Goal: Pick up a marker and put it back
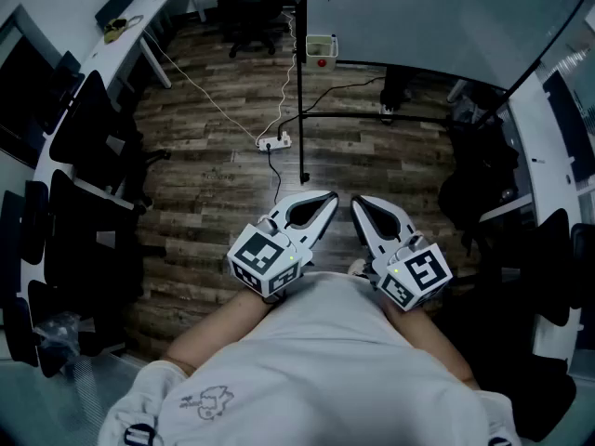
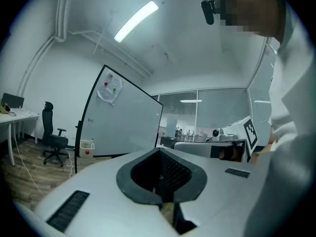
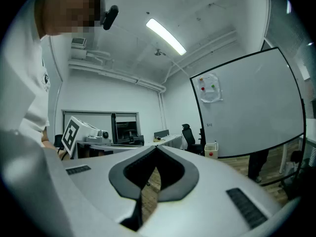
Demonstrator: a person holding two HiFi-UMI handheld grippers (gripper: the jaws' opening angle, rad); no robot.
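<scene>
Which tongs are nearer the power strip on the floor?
Left. The power strip lies ahead and to the left of the left tongs; the right tongs sit beside them, farther to the right.

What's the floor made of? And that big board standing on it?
The floor looks like wood or wood-look planks: brown, streaky strips with seams and a dull finish. The whiteboard looks smooth and slightly shiny, maybe coated metal or plastic, with a dark frame.

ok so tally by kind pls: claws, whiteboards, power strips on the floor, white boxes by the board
claws: 2, left claw and right claw
whiteboard: 1
power strip: 1
white box: 1
total: 5
</scene>
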